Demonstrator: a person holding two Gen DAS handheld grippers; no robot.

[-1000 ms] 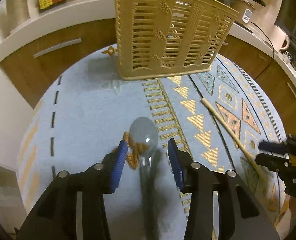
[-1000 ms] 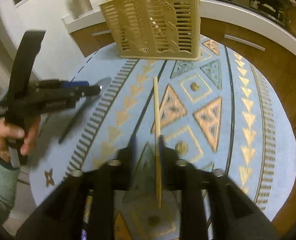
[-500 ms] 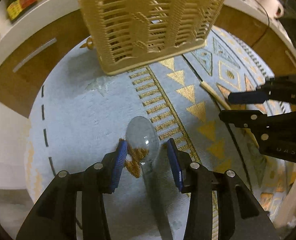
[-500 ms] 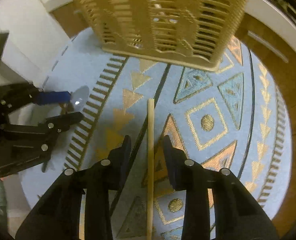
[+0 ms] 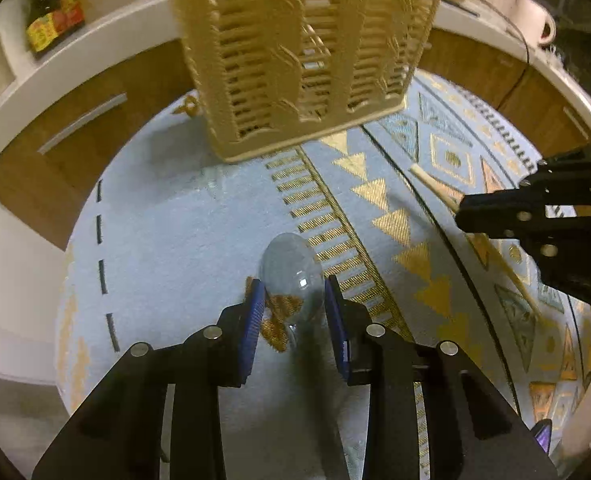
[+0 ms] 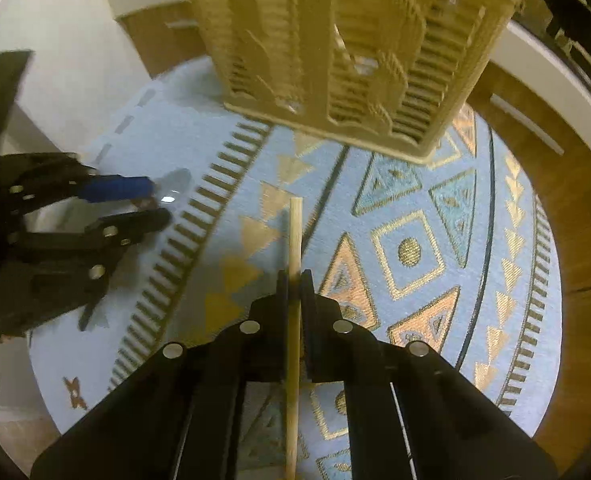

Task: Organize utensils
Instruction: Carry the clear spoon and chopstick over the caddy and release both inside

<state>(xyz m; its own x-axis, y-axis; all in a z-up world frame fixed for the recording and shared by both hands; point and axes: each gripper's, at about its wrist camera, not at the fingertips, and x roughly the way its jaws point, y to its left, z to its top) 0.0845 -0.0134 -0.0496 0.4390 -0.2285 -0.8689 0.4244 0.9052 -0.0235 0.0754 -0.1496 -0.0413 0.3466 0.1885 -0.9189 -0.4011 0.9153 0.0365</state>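
The left gripper [image 5: 293, 304] has its 2 blue-padded jaws spread on either side of a spoon [image 5: 293, 276]; the shiny bowl sticks out just ahead of the jaws and the handle runs back between them, with a gap visible at each pad. From the right wrist view the same spoon bowl [image 6: 173, 188] shows at the tips of that gripper, off to the left of the right jaws.

The right gripper [image 6: 294, 280] has its jaws pressed in on a wooden chopstick [image 6: 294, 232], which runs straight forward between them, its far end well ahead of the jaws and its near end back under the gripper body.

Ahead of both sets of jaws stands a tan slotted utensil basket [image 5: 307, 52] on the patterned blue mat [image 5: 167, 240] covering the tabletop.
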